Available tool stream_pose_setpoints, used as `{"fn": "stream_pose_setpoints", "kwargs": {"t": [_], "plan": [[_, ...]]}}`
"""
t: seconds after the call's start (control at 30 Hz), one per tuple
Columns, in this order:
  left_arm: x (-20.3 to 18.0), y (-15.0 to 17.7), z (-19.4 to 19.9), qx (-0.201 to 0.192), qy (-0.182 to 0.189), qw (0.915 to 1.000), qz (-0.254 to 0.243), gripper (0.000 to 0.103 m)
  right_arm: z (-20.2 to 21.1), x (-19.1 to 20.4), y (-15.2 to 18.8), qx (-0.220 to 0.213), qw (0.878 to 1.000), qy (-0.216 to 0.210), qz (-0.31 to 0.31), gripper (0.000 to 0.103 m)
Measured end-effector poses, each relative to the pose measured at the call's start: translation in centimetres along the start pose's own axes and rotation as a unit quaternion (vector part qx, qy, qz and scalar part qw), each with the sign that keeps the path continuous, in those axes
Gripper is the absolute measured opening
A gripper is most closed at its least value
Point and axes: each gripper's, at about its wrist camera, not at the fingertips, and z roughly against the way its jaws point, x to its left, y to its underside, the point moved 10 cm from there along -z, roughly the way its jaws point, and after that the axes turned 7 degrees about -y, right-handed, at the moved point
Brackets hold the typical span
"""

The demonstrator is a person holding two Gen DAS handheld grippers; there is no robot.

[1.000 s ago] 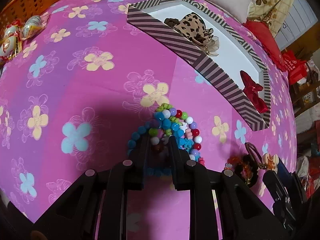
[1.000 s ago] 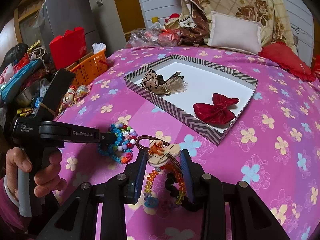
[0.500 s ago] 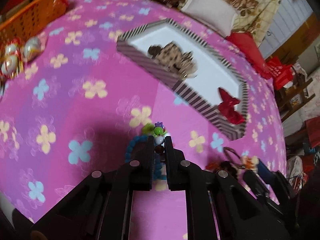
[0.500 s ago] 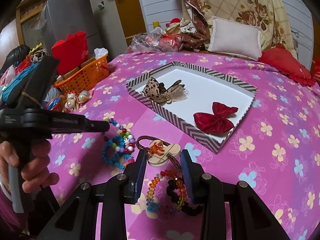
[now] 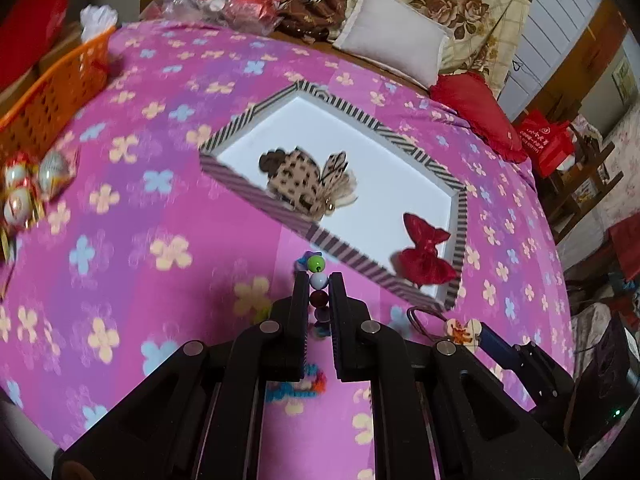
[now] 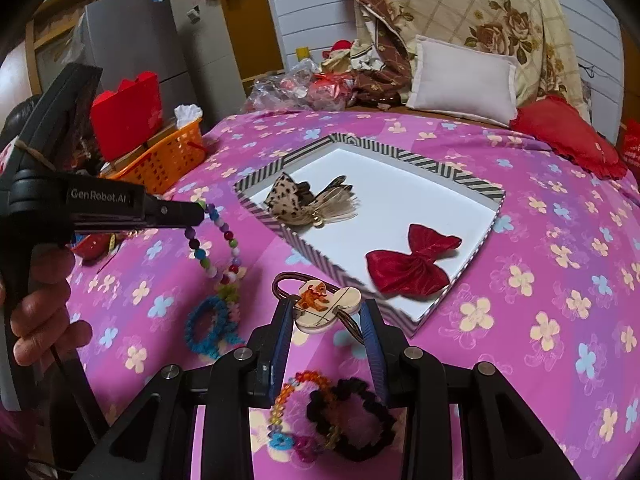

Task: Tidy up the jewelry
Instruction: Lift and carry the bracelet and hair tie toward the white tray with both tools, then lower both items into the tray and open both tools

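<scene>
On a bed spread with a pink flowered cover [image 6: 560,208], I am pinching a multicolored bead bracelet [image 6: 218,240] in my left gripper [image 5: 319,280], fingers clenched on the strand so that green, white, dark red and purple beads are stacking up between the tips. The right wrist view shows the loop dangling off the cover from that gripper, its lowest beads hanging just above a blue beaded bracelet [image 6: 210,326] lying on the cover.

My right gripper [image 6: 328,316] is hovering low with its blue-padded fingers [image 6: 374,344] parted on either side of a cream mouse-head hair tie [image 6: 326,306] with a brown elastic loop; I cannot tell whether the pads are touching it. Below that gripper, an orange-and-pink beaded bracelet [image 6: 292,416] and a black scrunchie [image 6: 350,420] are resting side by side on the cover.

Just beyond the hair tie, a striped tray [image 6: 452,172] with a white floor is holding a red velvet bow [image 6: 412,266] near its closest corner and a leopard-print bow [image 6: 294,204] with a tan tassel toward its left edge. An orange basket [image 6: 168,160] is sitting at the cover's far left edge.
</scene>
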Motion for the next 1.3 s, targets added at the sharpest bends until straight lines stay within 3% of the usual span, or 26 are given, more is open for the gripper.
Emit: {"fn": "stream_pose_setpoints", "kwargs": {"t": [0.67, 1.03, 1.3], "plan": [[-5.4, -7.0, -2.7, -0.037, -0.054, 0.9957, -0.066, 0.008, -0.6, -5.1, -7.0, -0.030, 0.999, 0.029, -0.014, 0.033], [-6.0, -7.8, -6.9, -0.027, -0.071, 0.9943, -0.076, 0.008, -5.0, -7.2, -7.0, -0.006, 0.999, 0.018, -0.046, 0.033], [-4.1, -7.2, -10.0, -0.004, -0.088, 0.9940, -0.064, 0.008, -9.0, -7.4, -5.9, 0.026, 0.998, 0.009, -0.054, 0.033]]}}
